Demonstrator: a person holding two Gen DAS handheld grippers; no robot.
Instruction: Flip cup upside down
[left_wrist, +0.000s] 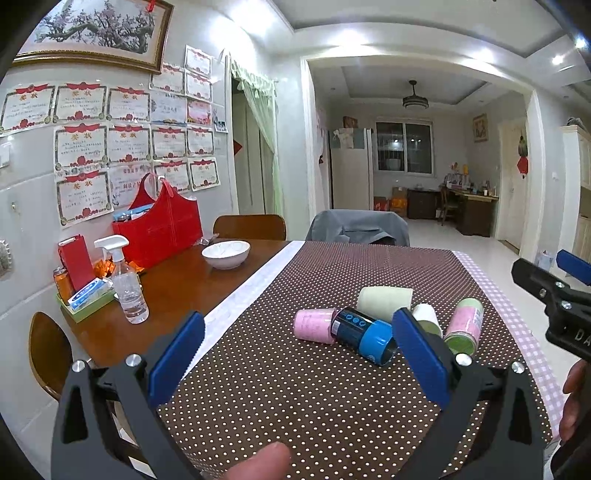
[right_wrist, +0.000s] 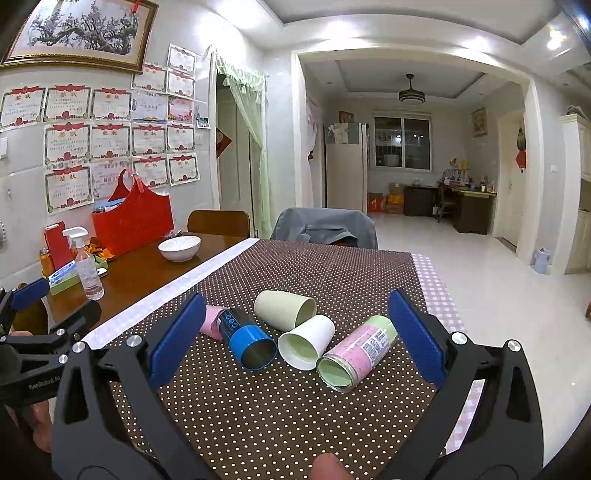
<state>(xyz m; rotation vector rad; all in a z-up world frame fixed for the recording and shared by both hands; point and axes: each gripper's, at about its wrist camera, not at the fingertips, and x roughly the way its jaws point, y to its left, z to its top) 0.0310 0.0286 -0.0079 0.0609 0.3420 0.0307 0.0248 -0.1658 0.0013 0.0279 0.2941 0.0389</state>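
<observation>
Several cups lie on their sides on the dotted brown cloth (right_wrist: 258, 406): a blue and black cup (right_wrist: 247, 341) (left_wrist: 364, 334), a plain pink cup (left_wrist: 314, 325) (right_wrist: 211, 325), a pale green cup (right_wrist: 284, 308) (left_wrist: 384, 301), a white cup (right_wrist: 306, 345) (left_wrist: 426, 315) and a pink cup with a green rim (right_wrist: 358, 352) (left_wrist: 464, 326). My left gripper (left_wrist: 299, 350) is open and empty, short of the cups. My right gripper (right_wrist: 295, 336) is open and empty, with the cups just beyond and between its fingers.
A white bowl (left_wrist: 226, 253), a spray bottle (left_wrist: 127, 284), a red bag (left_wrist: 159, 225) and a green tray of small items (left_wrist: 86, 301) stand on the bare wooden table at the left. Two chairs stand at the far edge. The table's right edge drops to the floor.
</observation>
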